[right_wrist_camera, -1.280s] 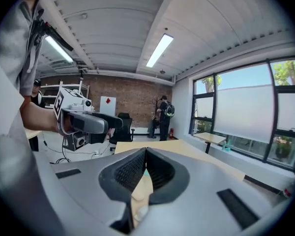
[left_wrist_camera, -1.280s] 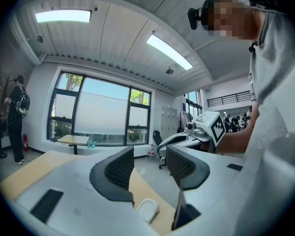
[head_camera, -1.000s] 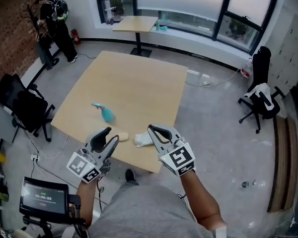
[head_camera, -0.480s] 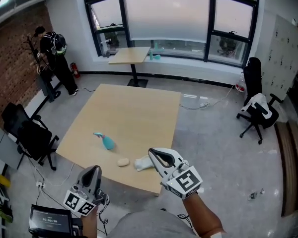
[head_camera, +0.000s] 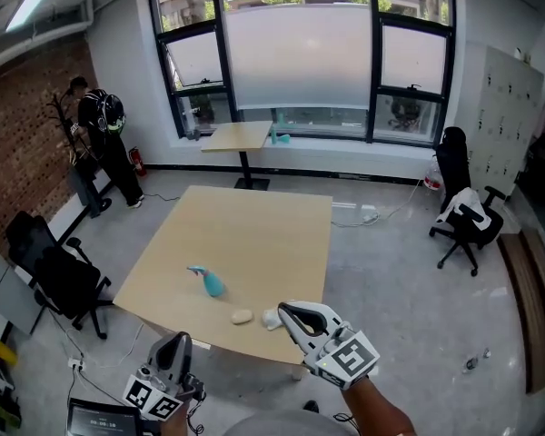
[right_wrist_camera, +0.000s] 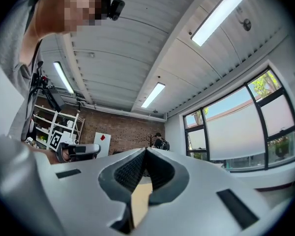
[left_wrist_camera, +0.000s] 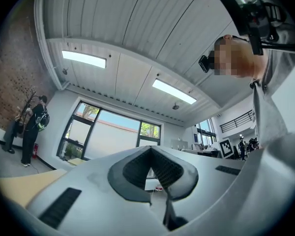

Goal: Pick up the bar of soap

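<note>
In the head view a pale oval bar of soap (head_camera: 242, 316) lies near the front edge of the wooden table (head_camera: 245, 243). A white cloth-like lump (head_camera: 272, 319) sits just right of it, and a teal spray bottle (head_camera: 209, 282) lies to its left. My right gripper (head_camera: 288, 312) hovers over the table's front edge beside the white lump, jaws shut and empty. My left gripper (head_camera: 181, 342) is low, off the table's near side, also shut on nothing. Both gripper views point up at the ceiling, with the left gripper (left_wrist_camera: 150, 157) and right gripper (right_wrist_camera: 146, 156) tips closed together.
Black office chairs stand left (head_camera: 59, 280) and right (head_camera: 463, 216) of the table. A smaller table (head_camera: 241, 137) stands by the windows. A person (head_camera: 100, 134) stands at the far left by the brick wall. A screen (head_camera: 104, 419) sits low at the left.
The left gripper shut and dropped down off the table's near edge. The head view lifted, showing more of the room. The right gripper stayed shut near the white lump.
</note>
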A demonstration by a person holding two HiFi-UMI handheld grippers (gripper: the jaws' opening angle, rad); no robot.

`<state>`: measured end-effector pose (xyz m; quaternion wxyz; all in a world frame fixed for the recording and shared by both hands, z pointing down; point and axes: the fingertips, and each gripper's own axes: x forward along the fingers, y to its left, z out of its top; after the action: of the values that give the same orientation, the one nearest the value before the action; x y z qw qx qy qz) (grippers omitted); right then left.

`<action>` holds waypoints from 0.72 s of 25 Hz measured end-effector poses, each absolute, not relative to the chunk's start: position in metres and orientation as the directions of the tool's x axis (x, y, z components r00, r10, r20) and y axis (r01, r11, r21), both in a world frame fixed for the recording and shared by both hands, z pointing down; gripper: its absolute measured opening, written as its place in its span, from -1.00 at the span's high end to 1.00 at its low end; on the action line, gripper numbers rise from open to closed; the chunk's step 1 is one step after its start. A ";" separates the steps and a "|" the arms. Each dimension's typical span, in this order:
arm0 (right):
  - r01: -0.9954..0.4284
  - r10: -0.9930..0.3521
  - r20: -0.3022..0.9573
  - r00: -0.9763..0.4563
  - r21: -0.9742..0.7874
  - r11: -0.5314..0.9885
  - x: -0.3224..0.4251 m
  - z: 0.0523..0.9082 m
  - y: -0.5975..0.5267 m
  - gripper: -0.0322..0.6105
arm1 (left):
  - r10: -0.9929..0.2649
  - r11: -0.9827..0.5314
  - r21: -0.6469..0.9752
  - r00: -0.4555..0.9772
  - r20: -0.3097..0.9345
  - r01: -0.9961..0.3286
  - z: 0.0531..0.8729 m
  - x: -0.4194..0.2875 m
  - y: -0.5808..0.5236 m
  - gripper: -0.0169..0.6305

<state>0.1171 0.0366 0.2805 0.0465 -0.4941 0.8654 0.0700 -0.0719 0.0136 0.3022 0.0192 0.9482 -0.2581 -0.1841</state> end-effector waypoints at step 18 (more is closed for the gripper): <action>-0.869 -0.861 -0.114 -0.495 0.080 0.489 0.058 0.261 0.125 0.88 | -0.434 -0.899 0.097 0.836 -0.336 -0.427 0.293 -0.106 0.084 0.93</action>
<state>0.0584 0.1249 0.2610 0.0292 -0.5014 0.8624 0.0632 -0.1059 0.0836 0.2926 0.0092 0.9581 -0.2247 -0.1776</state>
